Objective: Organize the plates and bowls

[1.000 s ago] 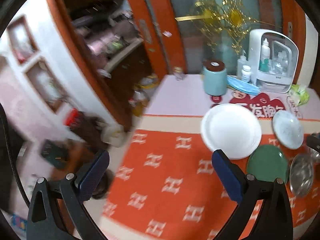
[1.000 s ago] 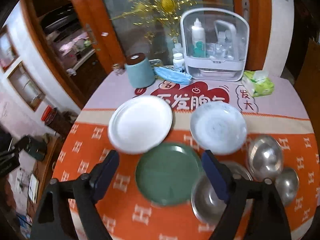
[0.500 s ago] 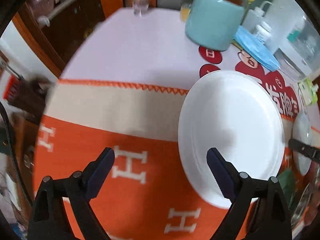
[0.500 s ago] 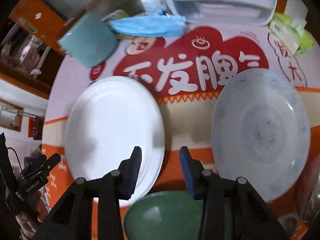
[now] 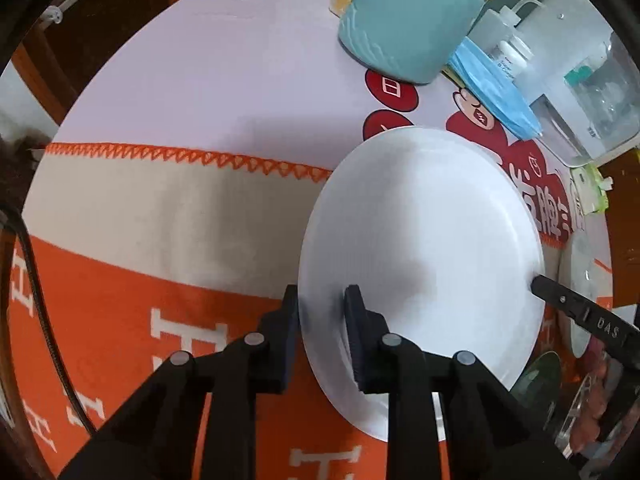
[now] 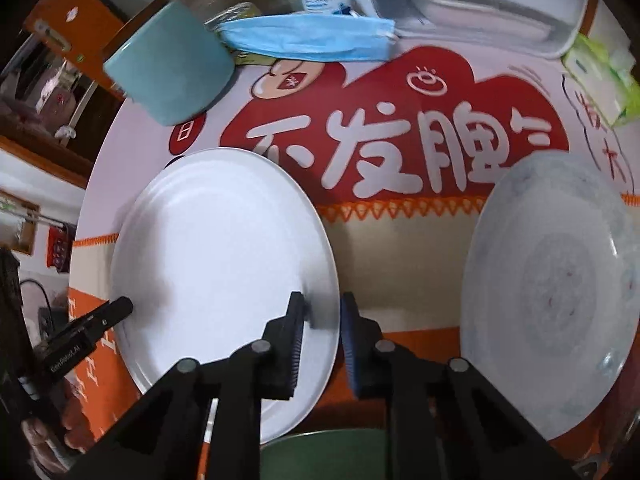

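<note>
Fingers of left gripper [image 5: 321, 302] and right gripper [image 6: 322, 306] have just been closing and now pinch opposite rims of the round white ceramic plate [image 5: 424, 248]; lift both evenly, keeping it level.

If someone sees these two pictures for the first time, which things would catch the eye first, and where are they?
First, the large round white plate on the orange patterned cloth, with the left gripper and the right gripper each closed on an opposite edge of it; both have just been closing. Behind it, the red cartoon print with white characters on the table cover stands out. A pale blue-grey round plate lies to the right.
</note>
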`<state>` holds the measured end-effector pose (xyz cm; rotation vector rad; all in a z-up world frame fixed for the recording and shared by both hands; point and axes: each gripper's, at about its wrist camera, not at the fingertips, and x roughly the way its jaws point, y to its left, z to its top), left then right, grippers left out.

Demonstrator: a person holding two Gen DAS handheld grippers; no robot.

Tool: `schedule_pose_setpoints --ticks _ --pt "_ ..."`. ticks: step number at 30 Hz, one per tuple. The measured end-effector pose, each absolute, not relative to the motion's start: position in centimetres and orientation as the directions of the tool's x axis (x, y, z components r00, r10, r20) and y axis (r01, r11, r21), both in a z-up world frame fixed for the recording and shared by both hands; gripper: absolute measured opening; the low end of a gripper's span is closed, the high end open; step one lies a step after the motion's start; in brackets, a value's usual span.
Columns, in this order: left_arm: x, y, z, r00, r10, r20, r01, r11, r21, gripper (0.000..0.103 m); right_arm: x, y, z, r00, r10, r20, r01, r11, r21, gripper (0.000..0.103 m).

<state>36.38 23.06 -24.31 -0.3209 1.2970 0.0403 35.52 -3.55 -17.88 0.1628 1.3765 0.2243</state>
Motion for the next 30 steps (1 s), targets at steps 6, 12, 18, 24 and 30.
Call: schedule_pose_setpoints --ticks 6,12,18,24,30 --pt "34.5 23.6 -20.9 0.333 -0.086 -0.939 -0.214 0.963 -0.164 0.02 34.4 -3.0 -16.4 0.189 0.28 -0.941 -0.082 0.96 0.269 0.018" --pt "30.5 25.4 -15.3 0.399 -0.027 -0.917 -0.236 0.963 -0.131 0.019 32.0 -2.3 -13.7 0.19 0.383 -0.904 -0.095 0.924 0.371 0.017" --pt "23.0 25.4 -12.0 0.416 0.022 -0.909 -0.214 0.974 -0.074 0.019 25.6 -0.9 -11.2 0.165 0.421 -0.892 -0.171 0.903 0.394 0.018" --pt "12.8 23.2 -12.9 0.364 0.023 -0.931 -0.188 0.981 -0.049 0.021 16.4 -2.3 -11.1 0.113 0.416 -0.902 -0.244 0.892 0.381 0.018" --pt "3.9 20.6 -16.2 0.281 0.003 -0.96 -0.22 0.974 -0.061 0.021 7.8 -3.7 -12.6 0.072 0.363 -0.929 -0.339 0.885 0.319 0.019"
